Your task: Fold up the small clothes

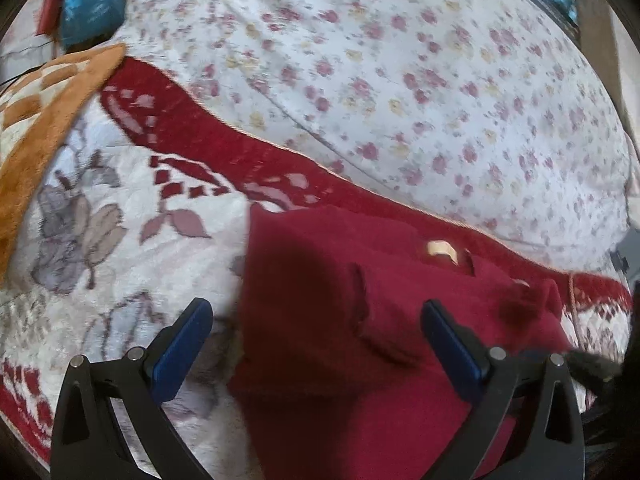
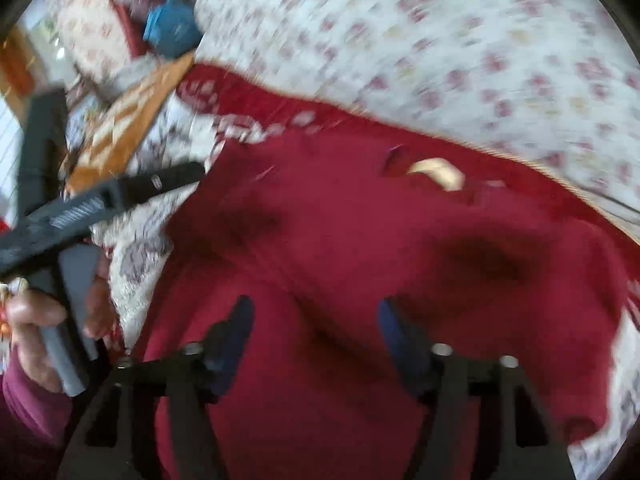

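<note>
A dark red garment (image 1: 340,320) lies spread on a patterned carpet, its neck label (image 1: 440,249) showing at the far side. My left gripper (image 1: 316,312) is open and empty, hovering over the garment's left edge. In the right wrist view the same garment (image 2: 360,240) fills the middle, with its label (image 2: 438,172) at the top. My right gripper (image 2: 314,312) is open and empty, just above the cloth. The left gripper's body (image 2: 100,196) and the hand holding it show at the left of that view.
A white and red patterned carpet (image 1: 120,220) lies under the garment. A floral cushion (image 1: 400,80) runs along the far side. An orange checked cloth (image 1: 44,120) lies at the left. A blue bag (image 1: 92,0) sits at the back left.
</note>
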A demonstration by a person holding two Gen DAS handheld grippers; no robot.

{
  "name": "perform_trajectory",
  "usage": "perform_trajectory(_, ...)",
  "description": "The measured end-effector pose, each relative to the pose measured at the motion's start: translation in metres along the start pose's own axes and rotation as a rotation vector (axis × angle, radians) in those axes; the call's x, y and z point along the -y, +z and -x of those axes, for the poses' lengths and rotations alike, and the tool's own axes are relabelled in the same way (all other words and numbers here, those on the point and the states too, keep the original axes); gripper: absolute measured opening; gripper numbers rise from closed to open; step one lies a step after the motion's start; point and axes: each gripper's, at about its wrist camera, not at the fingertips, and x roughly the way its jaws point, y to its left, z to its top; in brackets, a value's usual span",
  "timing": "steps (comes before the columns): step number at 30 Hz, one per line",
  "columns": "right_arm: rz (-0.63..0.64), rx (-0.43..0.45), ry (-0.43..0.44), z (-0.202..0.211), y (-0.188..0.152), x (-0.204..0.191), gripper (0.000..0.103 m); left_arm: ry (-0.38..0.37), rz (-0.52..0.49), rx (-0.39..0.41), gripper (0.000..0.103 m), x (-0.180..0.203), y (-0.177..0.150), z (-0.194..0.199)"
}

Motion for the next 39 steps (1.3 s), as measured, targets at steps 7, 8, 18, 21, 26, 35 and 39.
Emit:
perform_trajectory(7,-0.235,0.084,-0.023,0.080,-0.035,0.075,0.078,0.006,-0.163,-0.040,0.096,0.041,-0.005,-0.019)
perform_trajectory(8,-0.272,0.094,-0.026,0.090,-0.041,0.085,0.079,0.011,-0.178,-0.050,0.090,0.046,-0.006,-0.023)
perform_trajectory(18,-0.436,0.112,-0.066,0.120,-0.080,0.138,0.080,-0.008,-0.133,-0.063,0.010,0.047,0.000,-0.031)
perform_trajectory(21,-0.425,0.109,-0.078,0.112,-0.072,0.138,0.081,-0.044,-0.121,0.025,0.010,0.044,0.008,-0.005)
perform_trajectory(26,-0.401,0.113,-0.165,0.095,-0.052,0.139,0.084,-0.017,-0.066,0.034,0.009,0.020,0.015,0.002)
perform_trajectory(35,-0.482,0.056,-0.241,0.020,0.002,0.178,0.061,0.063,-0.056,-0.087,0.009,0.008,0.001,-0.025)
perform_trajectory(39,-0.602,0.067,-0.268,-0.003,0.011,0.215,0.058,0.052,-0.041,-0.112,0.012,0.006,0.000,-0.033)
